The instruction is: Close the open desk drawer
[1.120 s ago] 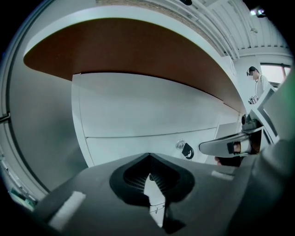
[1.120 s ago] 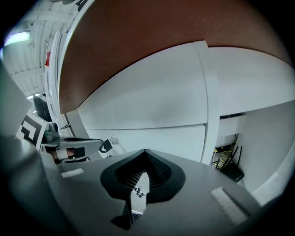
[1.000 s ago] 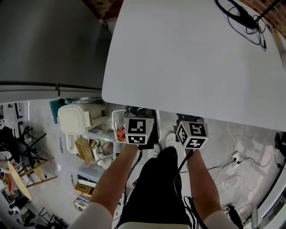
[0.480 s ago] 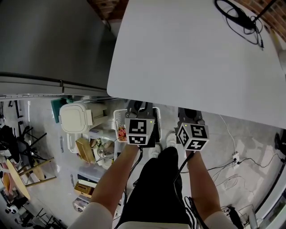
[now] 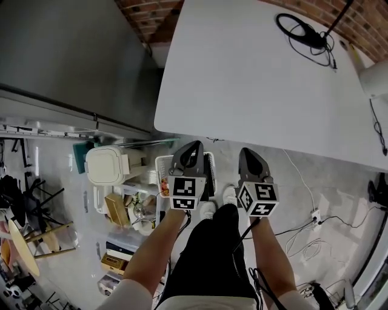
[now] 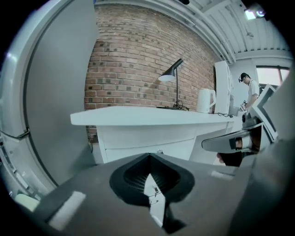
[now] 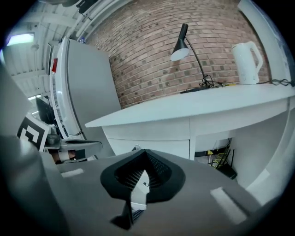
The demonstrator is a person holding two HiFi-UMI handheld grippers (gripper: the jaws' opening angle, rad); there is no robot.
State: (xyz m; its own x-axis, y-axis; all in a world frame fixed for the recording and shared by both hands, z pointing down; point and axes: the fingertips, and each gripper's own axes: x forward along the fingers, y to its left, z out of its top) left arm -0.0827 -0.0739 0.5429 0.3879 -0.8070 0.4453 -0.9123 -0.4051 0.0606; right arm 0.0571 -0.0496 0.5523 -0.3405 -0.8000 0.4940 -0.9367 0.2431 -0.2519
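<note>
Left tongs (image 5: 193, 146) and right tongs (image 5: 248, 152) drawn back from desk (image 5: 260, 79), drawer (image 6: 133, 150) shut flush

Matt desk (image 5: 260, 79) & rough brick wall (image 5: 147, 13)

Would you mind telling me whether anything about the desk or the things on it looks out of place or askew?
Nothing stands out. The drawer looks shut, flush under the top of the desk. The lamp and the kettle stand upright, and the cable lies in a loose coil on top.
</note>
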